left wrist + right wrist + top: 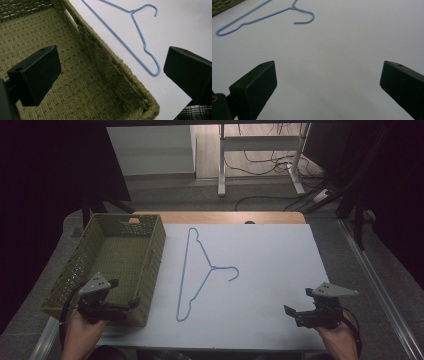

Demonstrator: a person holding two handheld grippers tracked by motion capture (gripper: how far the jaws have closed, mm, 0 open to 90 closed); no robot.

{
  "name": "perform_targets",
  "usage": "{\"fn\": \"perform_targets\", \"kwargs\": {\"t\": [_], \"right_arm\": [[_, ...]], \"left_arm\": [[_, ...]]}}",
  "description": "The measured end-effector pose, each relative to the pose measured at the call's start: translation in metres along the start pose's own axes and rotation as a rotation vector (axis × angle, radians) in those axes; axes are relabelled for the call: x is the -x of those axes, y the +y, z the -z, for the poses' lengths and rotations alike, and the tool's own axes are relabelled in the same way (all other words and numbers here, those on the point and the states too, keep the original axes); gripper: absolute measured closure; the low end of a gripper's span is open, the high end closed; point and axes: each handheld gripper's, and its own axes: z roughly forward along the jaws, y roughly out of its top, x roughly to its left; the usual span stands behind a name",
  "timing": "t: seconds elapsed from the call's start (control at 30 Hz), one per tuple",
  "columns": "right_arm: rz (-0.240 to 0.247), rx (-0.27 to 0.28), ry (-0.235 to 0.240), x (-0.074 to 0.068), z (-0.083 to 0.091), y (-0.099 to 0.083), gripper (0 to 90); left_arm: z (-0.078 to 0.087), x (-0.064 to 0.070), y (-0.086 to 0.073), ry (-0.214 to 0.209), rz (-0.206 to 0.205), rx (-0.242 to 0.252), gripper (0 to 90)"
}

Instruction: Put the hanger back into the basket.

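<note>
- The thin light-blue wire hanger (200, 272) lies flat on the white table surface (270, 270), just beside the olive-green woven basket (150, 270) but apart from its wall, its hook curling toward the right side
- The left gripper (122, 295) is held above the near corner of the basket, jaws spread wide with nothing between them; in the left gripper view the basket's rim (130, 75) runs between the two jaws and the hanger (140, 42) lies beyond it
- The right gripper (298, 302) sits low over bare table near the right front corner, well apart from the hanger, jaws likewise wide and empty; the hanger's hook (305, 18) shows far ahead in the right gripper view
- Likely risk: the wire lies flush on the smooth surface, so closing jaws may skate over it or push it away rather than catch it
- A grip at one end could let the hanger swing and snag on the basket rim
- The left gripper, moving out, could clip the basket wall and drag the basket
</note>
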Motion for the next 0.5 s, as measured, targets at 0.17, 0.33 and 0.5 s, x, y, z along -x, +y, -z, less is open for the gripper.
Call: {"fn": "perform_targets", "kwargs": {"t": [0.17,0.33,0.5], "right_arm": [[0.012,0.002,-0.007,-0.0017,-0.0005,0.0006,0.5],[0.020,-0.003,-0.008,-0.0029,-0.0011,0.0008,0.5],[0.024,-0.006,-0.004,-0.0050,-0.0011,0.0016,0.5]], "left_arm": [[-0.0025,-0.0015,-0.0009,-0.011,0.008,-0.003,0.7],[-0.0037,-0.0038,-0.0012,-0.006,0.021,-0.016,1.6],[-0.0038,-0.0044,-0.0012,0.001,0.024,-0.016,2.0]]}}
